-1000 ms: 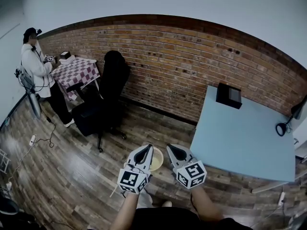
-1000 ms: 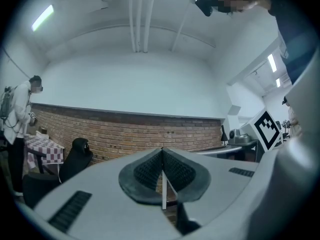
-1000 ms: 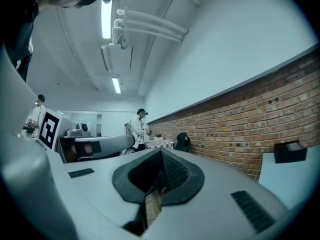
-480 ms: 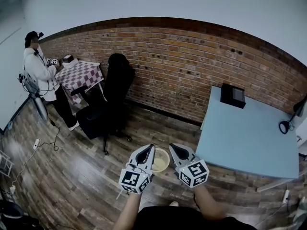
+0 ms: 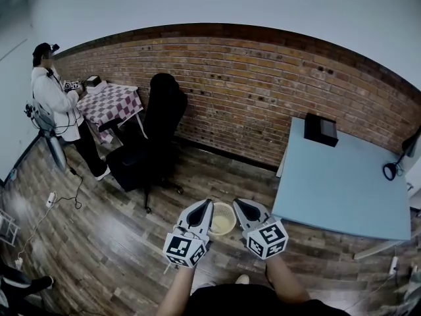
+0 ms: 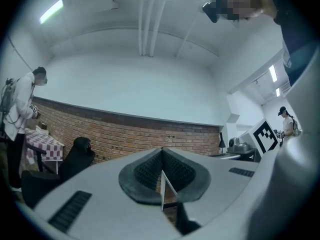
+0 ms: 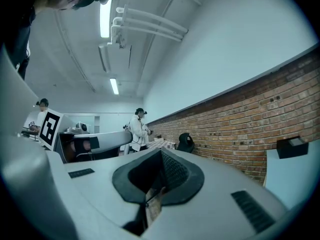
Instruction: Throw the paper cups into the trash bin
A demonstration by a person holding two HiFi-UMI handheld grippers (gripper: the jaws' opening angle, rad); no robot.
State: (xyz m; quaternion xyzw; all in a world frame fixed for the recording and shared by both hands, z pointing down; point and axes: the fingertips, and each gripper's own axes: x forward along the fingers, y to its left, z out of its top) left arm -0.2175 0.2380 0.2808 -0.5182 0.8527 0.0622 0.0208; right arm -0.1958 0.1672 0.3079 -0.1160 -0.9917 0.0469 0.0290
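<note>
In the head view a small round pale yellow container (image 5: 222,218) with a latticed wall and an open top hangs above the wooden floor, between my two grippers. My left gripper (image 5: 204,207) is at its left rim and my right gripper (image 5: 239,206) at its right rim, both pointing level toward the brick wall. In the left gripper view the left gripper (image 6: 162,176) is shut on a thin whitish edge. In the right gripper view the right gripper (image 7: 159,184) is shut on a thin beige edge. I cannot tell whether the container is a bin or a cup. No separate paper cup shows.
A black office chair (image 5: 154,137) stands ahead on the left before the brick wall (image 5: 250,91). A light blue table (image 5: 342,183) with a black box (image 5: 321,129) is at the right. A person (image 5: 56,104) stands at a checkered table (image 5: 108,104). Cables (image 5: 49,199) lie on the floor.
The chair, the blue table and the floor have slid a little to the right in the head view. Both grippers and the yellow container between them keep their places relative to each other.
</note>
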